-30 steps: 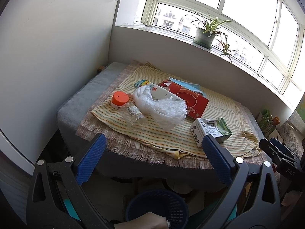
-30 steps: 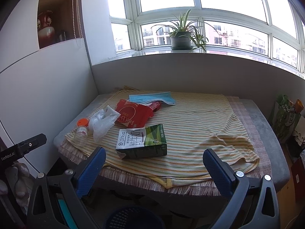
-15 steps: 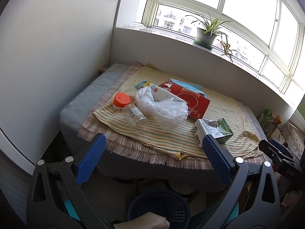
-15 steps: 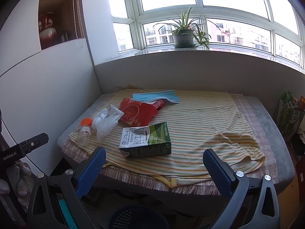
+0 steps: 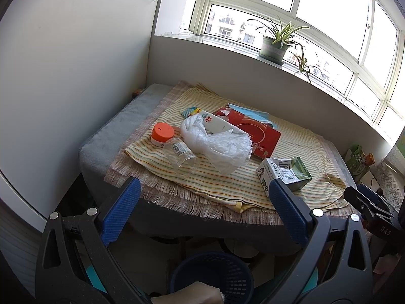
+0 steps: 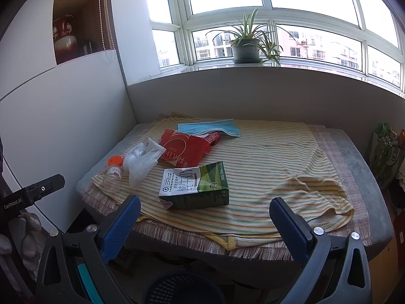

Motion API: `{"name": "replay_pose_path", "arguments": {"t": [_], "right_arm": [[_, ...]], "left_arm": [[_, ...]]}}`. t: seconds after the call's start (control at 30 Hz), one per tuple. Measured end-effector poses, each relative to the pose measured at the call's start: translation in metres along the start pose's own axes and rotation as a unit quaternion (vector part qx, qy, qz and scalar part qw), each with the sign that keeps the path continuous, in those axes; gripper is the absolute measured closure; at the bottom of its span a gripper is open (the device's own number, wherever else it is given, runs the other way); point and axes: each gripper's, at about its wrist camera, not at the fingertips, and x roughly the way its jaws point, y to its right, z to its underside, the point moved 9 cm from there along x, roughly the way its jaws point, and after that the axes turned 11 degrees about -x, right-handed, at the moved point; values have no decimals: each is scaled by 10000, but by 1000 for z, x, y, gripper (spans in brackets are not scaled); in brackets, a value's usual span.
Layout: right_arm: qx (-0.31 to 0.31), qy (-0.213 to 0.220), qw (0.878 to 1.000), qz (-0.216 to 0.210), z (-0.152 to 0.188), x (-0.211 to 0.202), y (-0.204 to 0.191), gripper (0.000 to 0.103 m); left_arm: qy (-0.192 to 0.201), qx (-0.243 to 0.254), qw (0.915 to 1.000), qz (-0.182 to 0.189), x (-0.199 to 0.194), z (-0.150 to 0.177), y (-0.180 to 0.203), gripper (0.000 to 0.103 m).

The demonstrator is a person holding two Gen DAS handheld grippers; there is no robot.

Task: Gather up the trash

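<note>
Crinkly clear plastic bag [image 5: 217, 144], boxy milk carton [image 6: 195, 186], striped cloth [image 6: 265, 162]

We see a low worktop [image 6: 359, 152] with a grey padded top, covered by a fringed mat [image 6: 329, 139] and a striped cloth [image 6: 265, 157]. On the cloth lie a milk carton [image 6: 195, 185], a red packet [image 6: 182, 147], a blue face mask [image 6: 210, 126], a crumpled clear plastic bag [image 5: 217, 144] and an orange-capped clear bottle [image 5: 174, 147] on its side.
</note>
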Motion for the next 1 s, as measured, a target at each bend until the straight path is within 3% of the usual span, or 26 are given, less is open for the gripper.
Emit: {"name": "replay_pose_path", "arguments": {"t": [1.0], "right_arm": [[-127,-141,9998,-88,4,30,-1,0]], "left_arm": [[-130,-20,9998,-155,31,-3,-15,0]]}}
